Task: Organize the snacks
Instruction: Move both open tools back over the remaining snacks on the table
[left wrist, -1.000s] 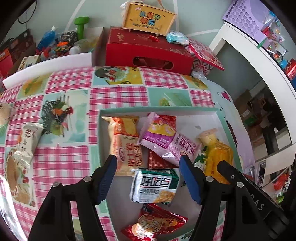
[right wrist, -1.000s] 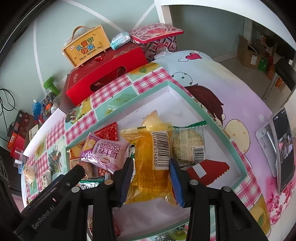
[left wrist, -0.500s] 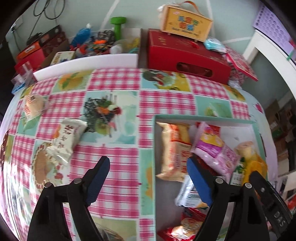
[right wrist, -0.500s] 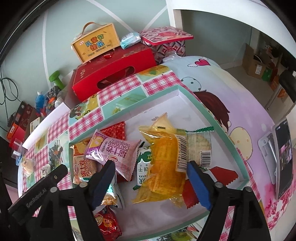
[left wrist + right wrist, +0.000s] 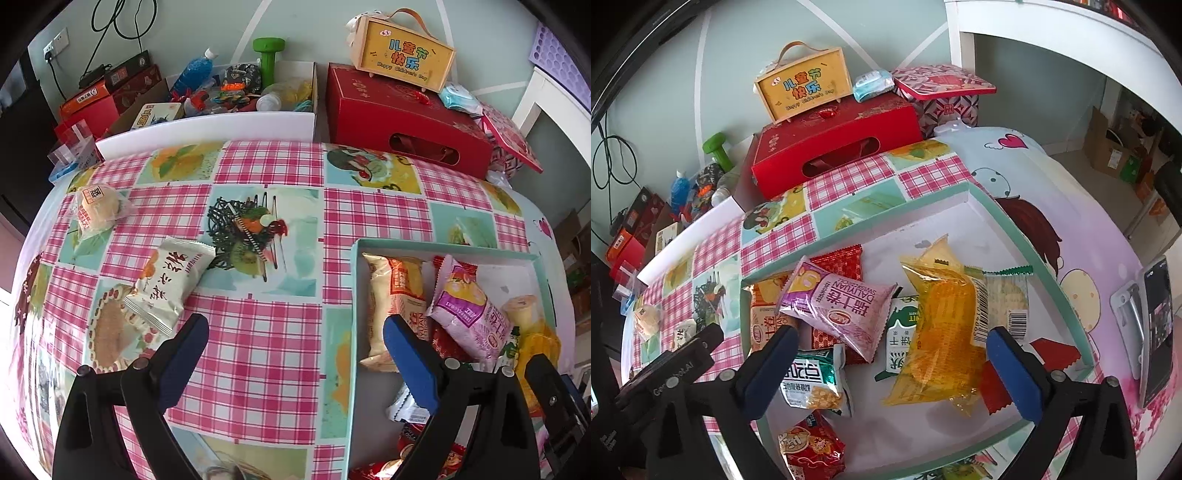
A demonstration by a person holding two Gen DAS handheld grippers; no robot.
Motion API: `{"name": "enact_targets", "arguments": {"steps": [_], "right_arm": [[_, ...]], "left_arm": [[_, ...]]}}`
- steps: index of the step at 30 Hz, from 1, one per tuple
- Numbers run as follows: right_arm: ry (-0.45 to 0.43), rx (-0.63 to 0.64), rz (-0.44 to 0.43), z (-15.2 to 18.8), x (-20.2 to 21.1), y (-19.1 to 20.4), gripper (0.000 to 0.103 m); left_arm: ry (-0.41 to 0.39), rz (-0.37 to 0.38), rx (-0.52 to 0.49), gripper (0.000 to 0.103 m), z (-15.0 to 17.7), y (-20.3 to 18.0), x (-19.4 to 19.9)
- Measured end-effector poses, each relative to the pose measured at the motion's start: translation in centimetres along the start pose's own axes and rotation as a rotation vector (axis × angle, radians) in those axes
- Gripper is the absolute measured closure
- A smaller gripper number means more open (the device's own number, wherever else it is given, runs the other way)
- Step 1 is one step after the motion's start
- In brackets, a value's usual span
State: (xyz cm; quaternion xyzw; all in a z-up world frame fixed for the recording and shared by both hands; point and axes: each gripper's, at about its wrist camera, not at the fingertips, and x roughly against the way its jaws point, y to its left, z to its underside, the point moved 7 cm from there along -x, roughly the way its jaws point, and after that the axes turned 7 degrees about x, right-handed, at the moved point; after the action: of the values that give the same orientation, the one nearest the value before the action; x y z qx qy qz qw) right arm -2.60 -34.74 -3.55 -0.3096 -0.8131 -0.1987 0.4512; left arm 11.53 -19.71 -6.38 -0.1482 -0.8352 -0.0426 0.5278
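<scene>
Most of the sorting looks done: the teal-rimmed tray (image 5: 1027,236) already holds a heap of packets, among them the yellow cake packet (image 5: 942,332) lying between the fingers of the right gripper (image 5: 890,373), whose jaws stand wide apart and grip nothing. Two snacks are left out on the checked tablecloth (image 5: 266,332), both ahead and to the left of the left gripper (image 5: 291,354), which is likewise spread open and empty, with its right finger over the tray's near-left part. The white pouch (image 5: 168,284) sits just beyond the left fingertip; its long axis runs diagonally, one end toward the gripper and the other slanting away to the right (a turn of the wrist may be needed to pinch it across). The wrapped bun (image 5: 98,212) lies farther off, well apart from the pouch.
</scene>
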Motion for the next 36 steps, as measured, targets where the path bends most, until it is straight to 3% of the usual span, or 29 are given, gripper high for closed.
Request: {"name": "enact_targets", "arguments": {"steps": [5, 13, 21, 36], "right_arm": [[-0.014, 0.035, -0.018, -0.1, 0.3, 1.5, 0.000], [-0.027, 0.096, -0.044, -0.2, 0.9, 3.9, 0.000], [-0.026, 0.155, -0.075, 0.2, 1.0, 6.5, 0.000], [0.012, 0.304, -0.130, 2.5, -0.1, 12.8, 0.000]], "left_arm": [[0.003, 0.011, -0.019, 0.008, 0.0, 0.2, 0.3], [-0.027, -0.060, -0.009, 0.008, -1.1, 3.6, 1.0], [-0.026, -0.101, 0.058, 0.008, -1.9, 8.4, 1.4], [-0.003, -0.108, 0.203, 0.008, -2.0, 14.8, 1.2]]}}
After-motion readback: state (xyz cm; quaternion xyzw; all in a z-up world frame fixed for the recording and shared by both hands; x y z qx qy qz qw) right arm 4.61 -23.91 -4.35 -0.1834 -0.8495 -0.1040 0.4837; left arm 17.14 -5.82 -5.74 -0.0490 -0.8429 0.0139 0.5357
